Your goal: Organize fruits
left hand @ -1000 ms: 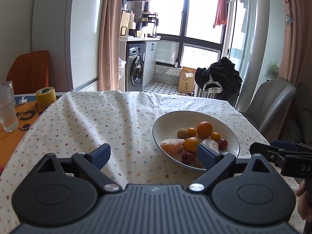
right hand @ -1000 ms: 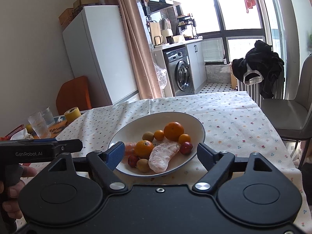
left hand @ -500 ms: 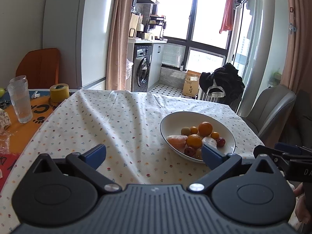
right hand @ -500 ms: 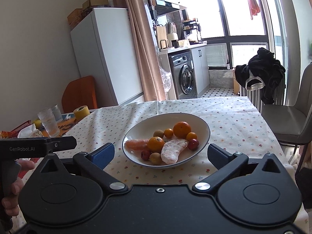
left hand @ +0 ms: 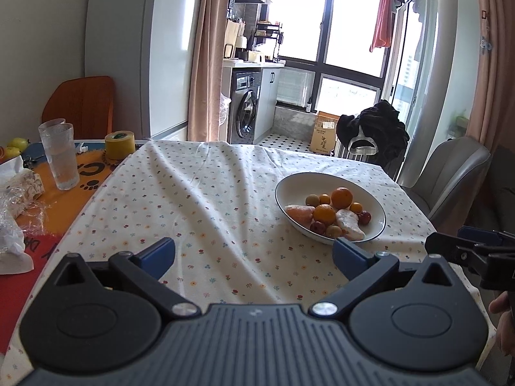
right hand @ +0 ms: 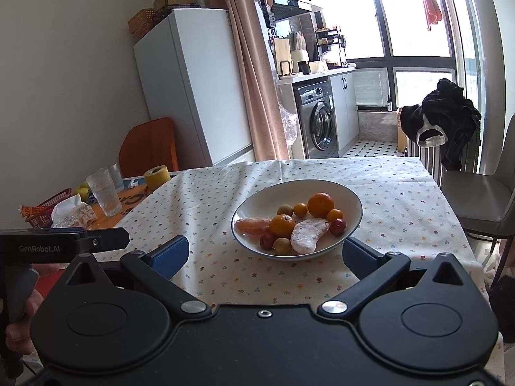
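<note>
A white bowl (left hand: 289,186) (right hand: 251,206) sits on the flowered tablecloth and holds several fruits: oranges (right hand: 320,205), small red fruits (right hand: 338,226), brownish round fruits and two pale peeled wedges (right hand: 307,239). My left gripper (left hand: 254,252) is open and empty, held above the near part of the table, left of the bowl. My right gripper (right hand: 265,254) is open and empty, just in front of the bowl. Each gripper shows at the edge of the other's view.
At the left stand drinking glasses (left hand: 61,156), a yellow tape roll (left hand: 119,144), crumpled plastic wrap (left hand: 16,193) and green apples (left hand: 17,144). A grey chair (left hand: 457,173) stands at the right. A fridge and a washing machine are behind.
Both grippers have pulled back and up from the bowl, which now looks smaller and farther. More of the table's left side has come into view. The jaws stay open.
</note>
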`<state>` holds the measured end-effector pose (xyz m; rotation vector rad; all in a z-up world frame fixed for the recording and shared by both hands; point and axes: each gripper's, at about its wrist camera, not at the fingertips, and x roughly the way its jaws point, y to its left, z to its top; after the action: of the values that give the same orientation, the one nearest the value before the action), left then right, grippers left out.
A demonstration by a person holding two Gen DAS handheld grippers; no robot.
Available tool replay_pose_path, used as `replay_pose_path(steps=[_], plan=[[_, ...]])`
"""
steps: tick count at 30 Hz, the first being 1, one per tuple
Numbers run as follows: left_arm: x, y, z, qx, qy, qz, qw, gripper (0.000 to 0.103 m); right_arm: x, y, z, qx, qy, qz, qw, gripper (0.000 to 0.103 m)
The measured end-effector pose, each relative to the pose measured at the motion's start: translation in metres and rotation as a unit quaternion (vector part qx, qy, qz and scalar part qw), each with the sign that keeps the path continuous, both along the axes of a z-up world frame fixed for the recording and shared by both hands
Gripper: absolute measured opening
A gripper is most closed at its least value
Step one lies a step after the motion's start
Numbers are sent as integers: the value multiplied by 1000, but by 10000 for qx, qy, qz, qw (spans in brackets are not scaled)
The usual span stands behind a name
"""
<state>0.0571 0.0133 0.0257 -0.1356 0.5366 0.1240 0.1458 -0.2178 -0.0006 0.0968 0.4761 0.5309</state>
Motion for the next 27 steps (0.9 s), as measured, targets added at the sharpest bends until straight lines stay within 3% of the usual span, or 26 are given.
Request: replay_pose_path(steps=[10, 14, 18, 27], plan=[[-35, -5, 5, 202, 83, -13, 9998, 103, -26, 2, 9, -173, 49, 255, 9995, 103], [-47, -4, 5, -10, 167, -63, 9998, 103, -38, 0, 12, -143, 106, 320, 9993, 103], [-64, -7, 7, 162, 131, -65, 9998, 103, -48, -1, 16, -120, 111, 377, 9992, 103], [-73, -9, 19, 157, 122, -149, 9997, 103, -64, 1, 22, -189, 134, 459, 9987, 103]])
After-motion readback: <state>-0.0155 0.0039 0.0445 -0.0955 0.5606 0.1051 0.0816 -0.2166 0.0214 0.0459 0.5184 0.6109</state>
